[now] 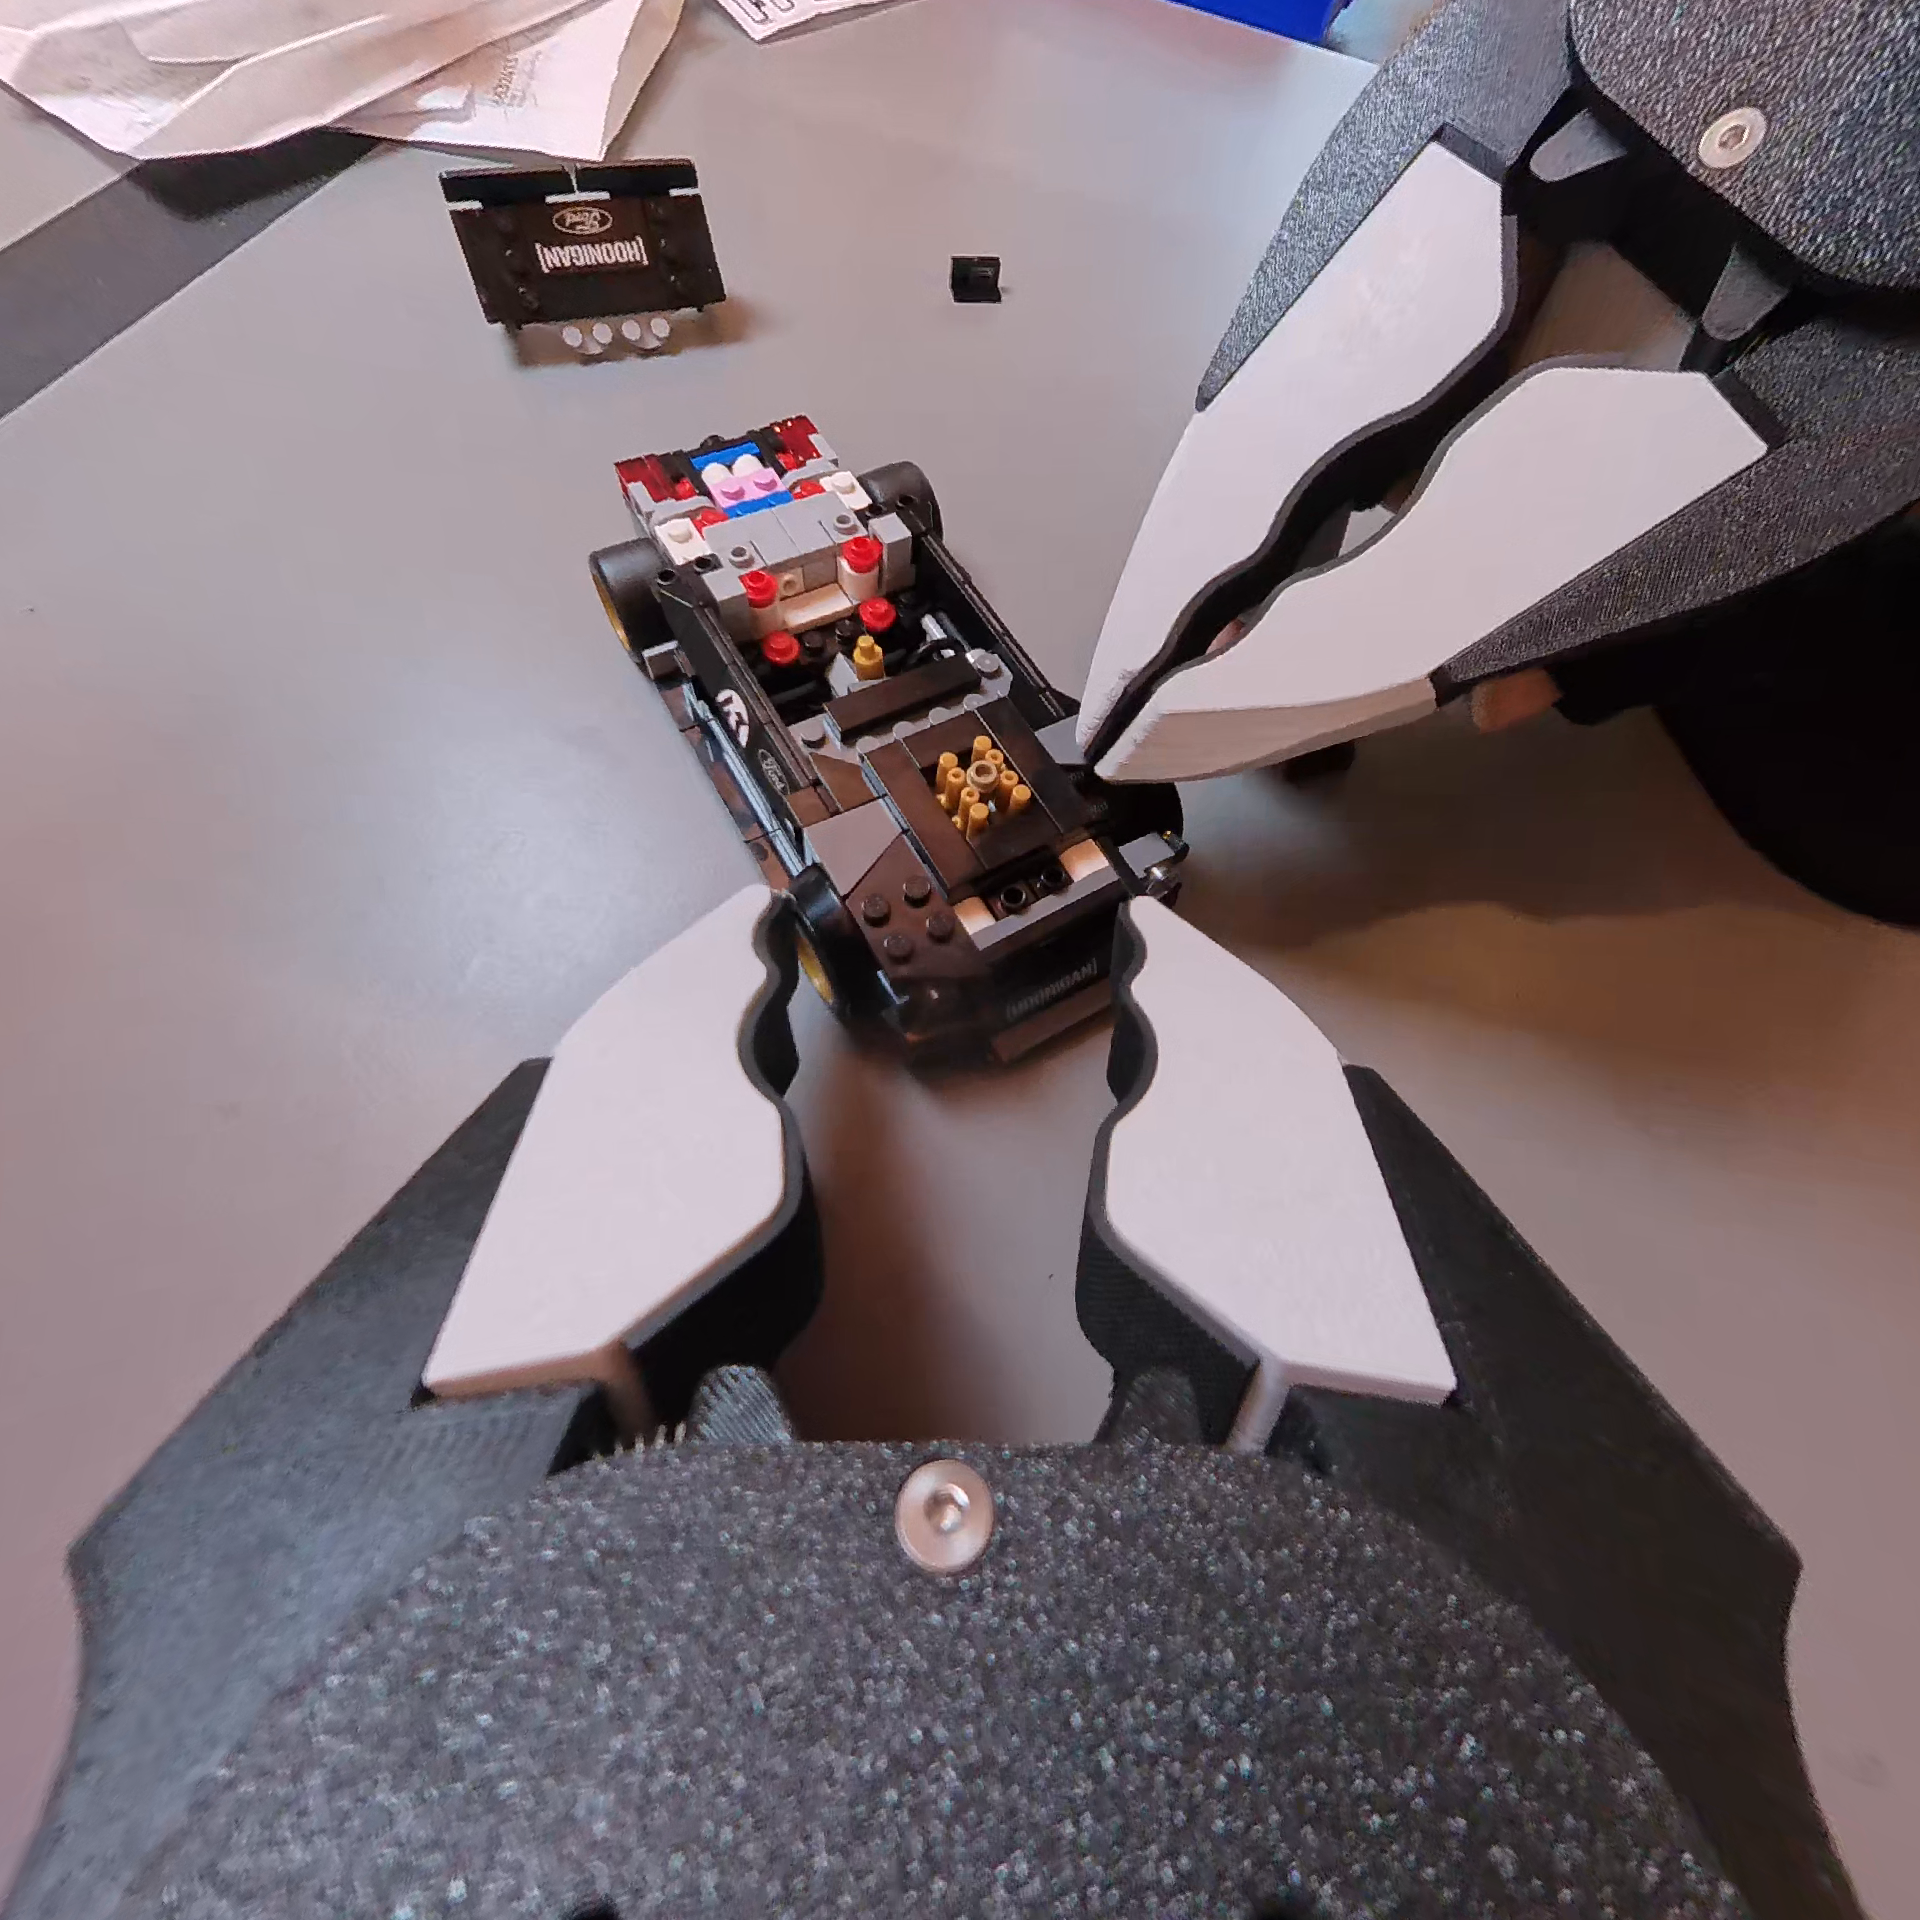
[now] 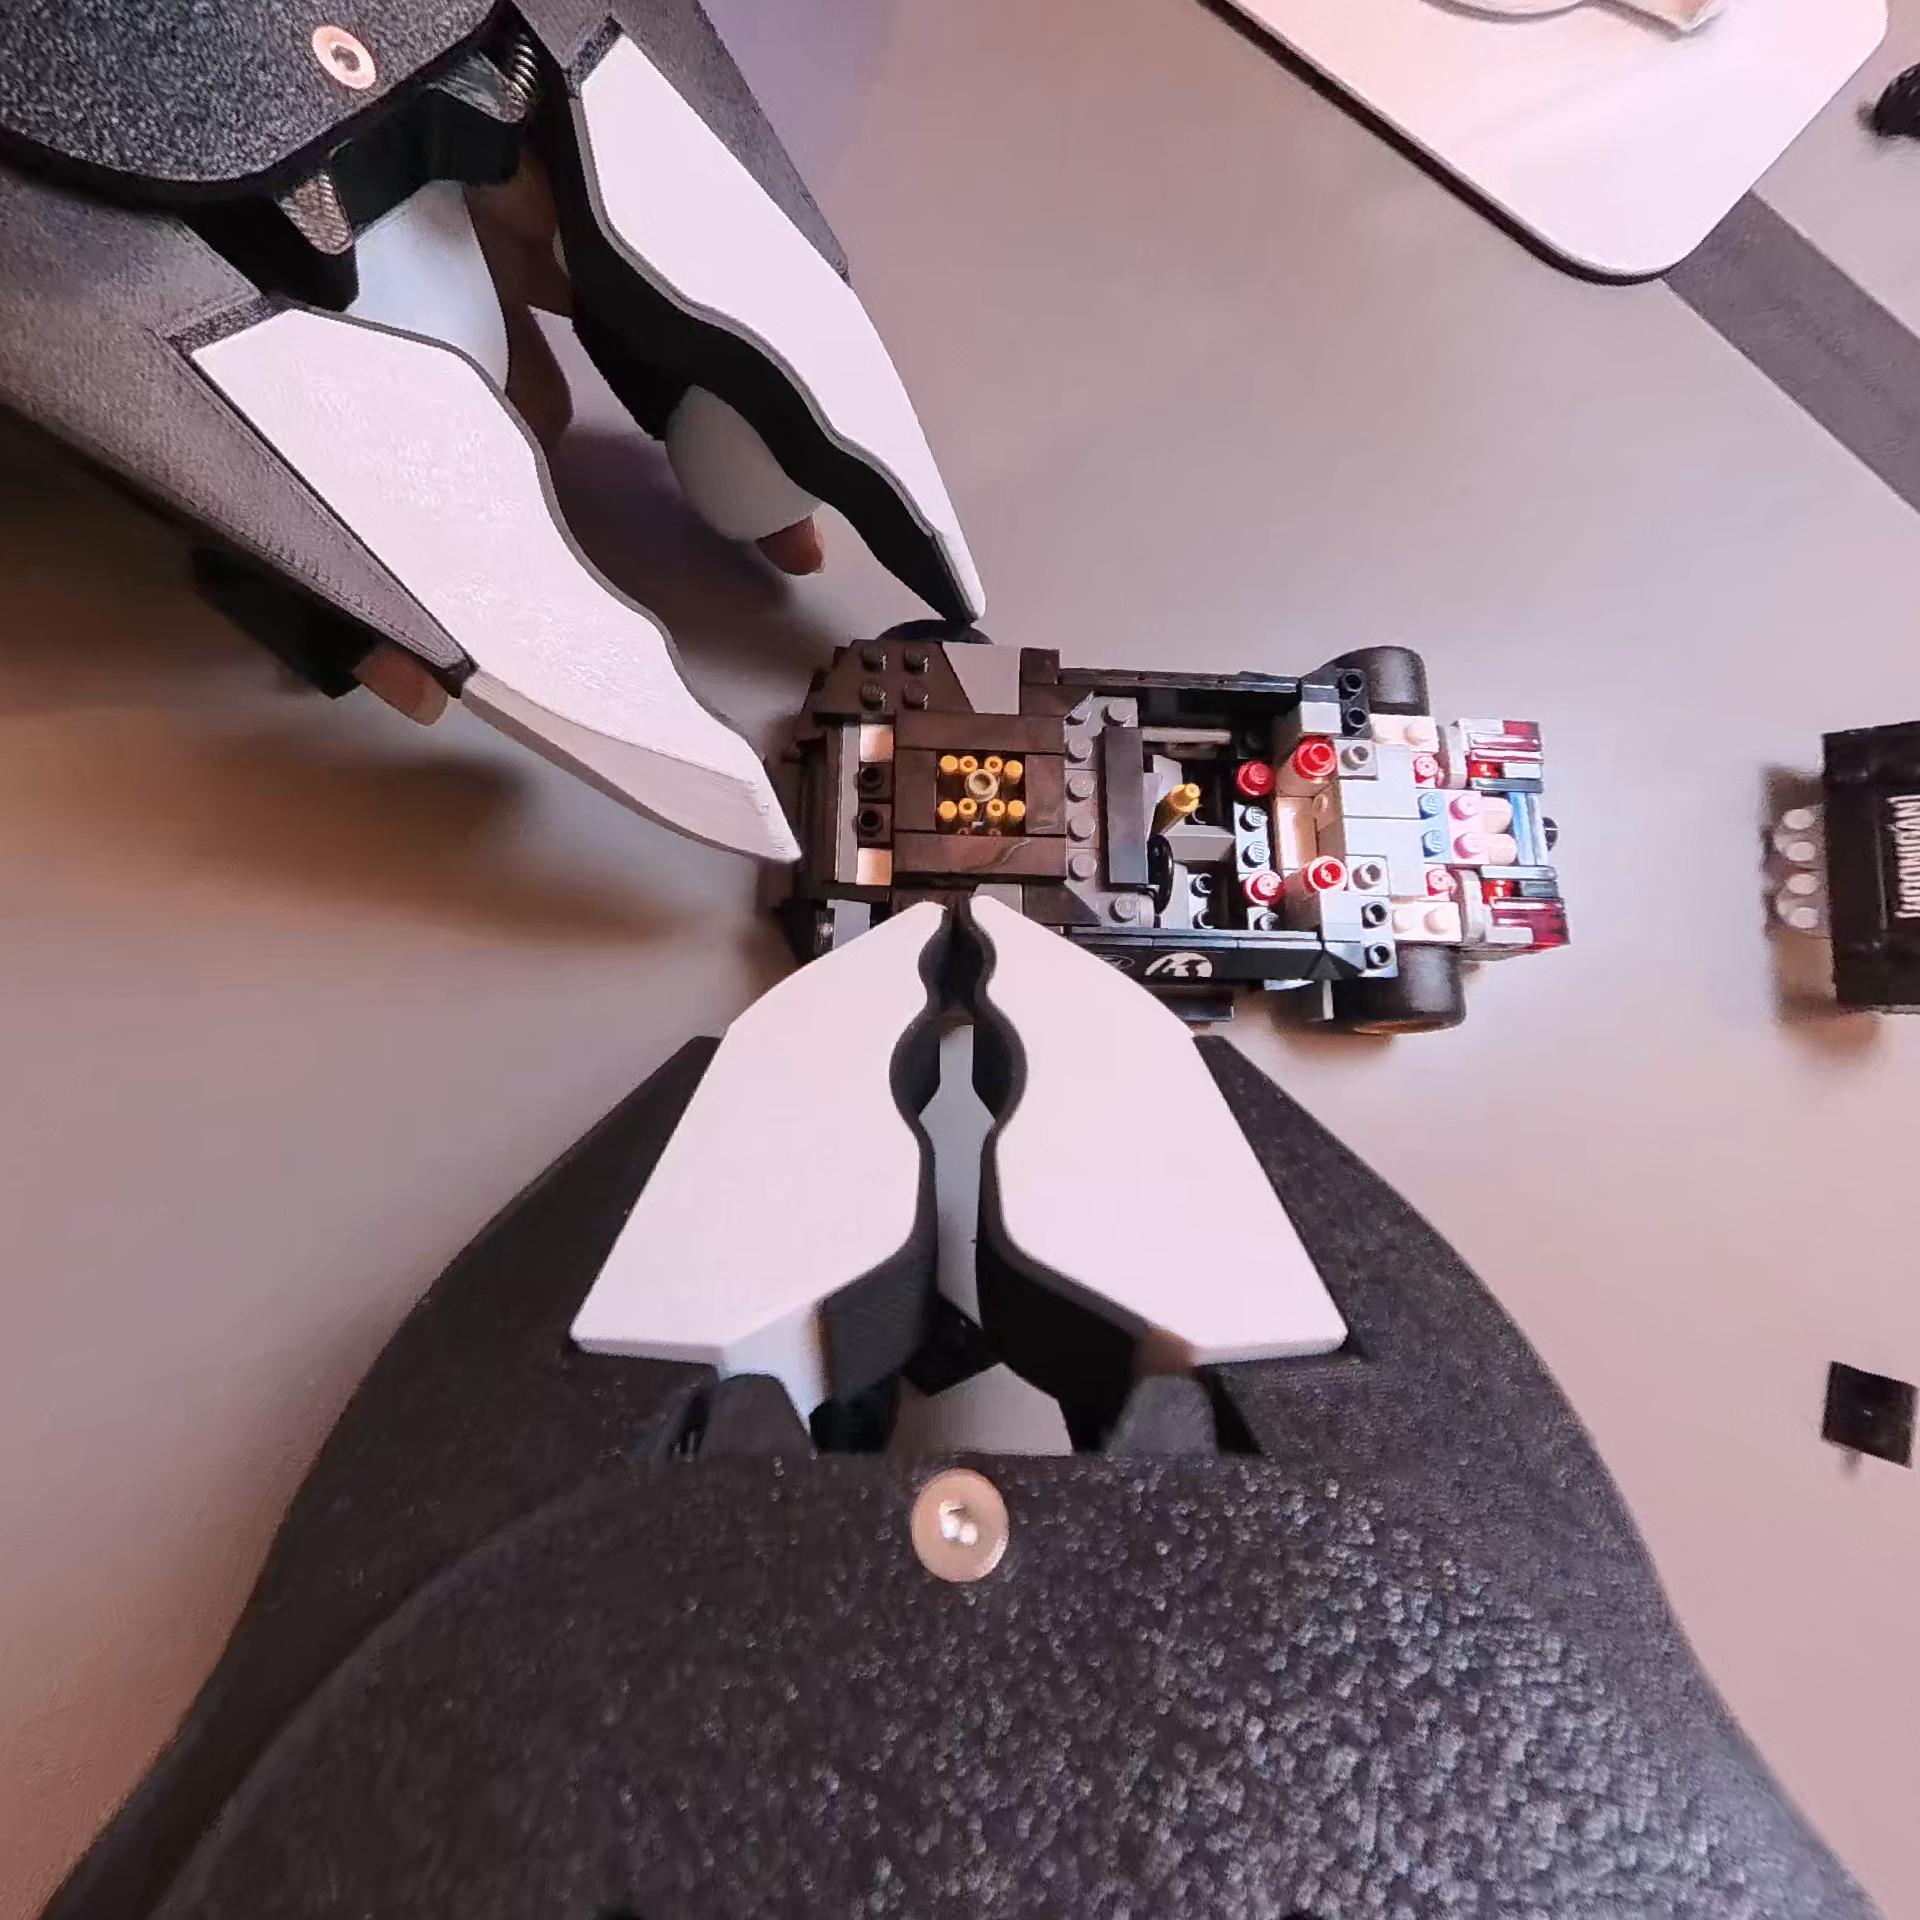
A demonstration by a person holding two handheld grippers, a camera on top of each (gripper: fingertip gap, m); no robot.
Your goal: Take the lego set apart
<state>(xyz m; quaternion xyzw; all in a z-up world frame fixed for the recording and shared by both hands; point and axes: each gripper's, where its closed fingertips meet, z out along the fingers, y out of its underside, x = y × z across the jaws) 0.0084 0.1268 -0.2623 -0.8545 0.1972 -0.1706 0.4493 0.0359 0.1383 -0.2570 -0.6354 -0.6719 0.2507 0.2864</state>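
A black lego car (image 1: 883,727) with its roof off lies on the grey table (image 1: 312,727); gold engine pegs show in its hood. My left gripper (image 1: 954,909) straddles the car's front end. One fingertip (image 1: 764,920) presses the front wheel and the other the opposite front corner, so it holds the car. In the right wrist view the car (image 2: 1143,821) lies crosswise, with the left gripper (image 2: 881,729) coming in from the upper left. My right gripper (image 2: 958,914) is shut, its tips at the hood's side edge. It also shows in the left wrist view (image 1: 1091,764).
A black roof panel (image 1: 582,249) with white studs and a small black piece (image 1: 975,278) lie loose beyond the car. Crumpled papers (image 1: 364,73) sit at the far edge. A white pad (image 2: 1558,104) lies at the top right of the right wrist view. One gripper's finger ends stand about 4 cm off the other's.
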